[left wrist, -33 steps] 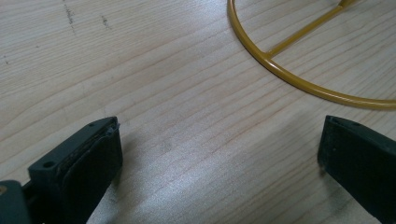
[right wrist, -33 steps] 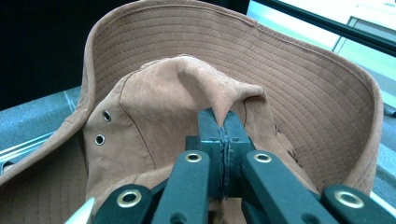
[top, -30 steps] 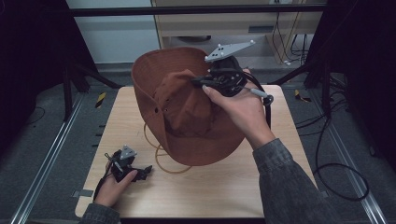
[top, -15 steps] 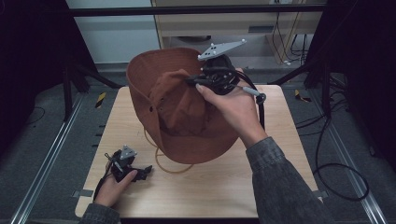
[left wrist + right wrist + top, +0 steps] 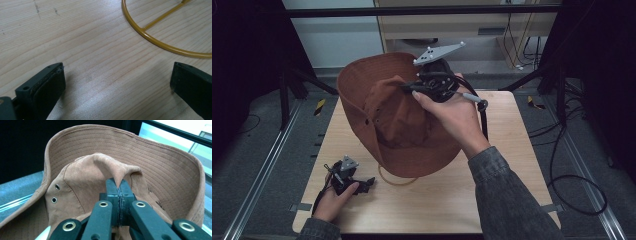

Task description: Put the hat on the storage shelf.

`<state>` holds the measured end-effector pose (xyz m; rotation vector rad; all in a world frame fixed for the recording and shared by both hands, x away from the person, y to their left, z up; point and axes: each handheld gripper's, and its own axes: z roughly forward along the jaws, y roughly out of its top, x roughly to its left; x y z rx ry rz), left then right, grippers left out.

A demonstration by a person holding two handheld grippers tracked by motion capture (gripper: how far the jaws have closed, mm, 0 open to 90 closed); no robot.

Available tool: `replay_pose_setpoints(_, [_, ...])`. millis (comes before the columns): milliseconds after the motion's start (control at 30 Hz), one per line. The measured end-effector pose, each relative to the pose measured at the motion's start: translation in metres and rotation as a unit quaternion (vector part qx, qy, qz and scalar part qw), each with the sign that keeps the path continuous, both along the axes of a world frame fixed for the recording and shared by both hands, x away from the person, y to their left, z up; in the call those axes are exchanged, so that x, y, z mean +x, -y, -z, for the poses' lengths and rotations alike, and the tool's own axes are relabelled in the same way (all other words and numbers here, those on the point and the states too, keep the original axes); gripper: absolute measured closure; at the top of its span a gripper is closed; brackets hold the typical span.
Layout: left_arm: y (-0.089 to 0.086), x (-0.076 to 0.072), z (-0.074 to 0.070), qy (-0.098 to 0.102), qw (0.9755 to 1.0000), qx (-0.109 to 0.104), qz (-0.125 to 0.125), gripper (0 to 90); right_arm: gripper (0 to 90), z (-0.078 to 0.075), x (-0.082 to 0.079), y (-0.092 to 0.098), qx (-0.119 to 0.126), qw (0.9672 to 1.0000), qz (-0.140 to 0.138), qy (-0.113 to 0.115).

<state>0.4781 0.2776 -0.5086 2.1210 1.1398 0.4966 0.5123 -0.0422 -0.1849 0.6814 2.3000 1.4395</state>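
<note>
The left tool [image 5: 117, 82] has its two black jaws spread wide apart, low over the pale wooden desk [image 5: 82, 45], with nothing between them, and beyond them a yellow wire ring [image 5: 150, 40] with a straight spoke lies on the desk.

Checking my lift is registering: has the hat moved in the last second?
Yes. The hat, pinched by the right gripper, has shifted toward the table's left and far edge; the yellow ring now shows.

Wooden table [image 5: 512, 150], grey floor [image 5: 257, 145]
</note>
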Motion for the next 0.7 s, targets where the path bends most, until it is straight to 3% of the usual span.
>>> replay_pose_setpoints(133, [0.0, 0.0, 0.0, 0.0, 1.0, -0.001, 0.0, 0.0, 89.5, 0.001, -0.001, -0.005, 0.009, 0.9999, -0.009, -0.002])
replay_pose_setpoints(700, [0.0, 0.0, 0.0, 0.0, 1.0, 0.001, 0.0, 0.0, 89.5, 0.015, 0.001, -0.021, -0.003, 0.9995, -0.03, -0.012])
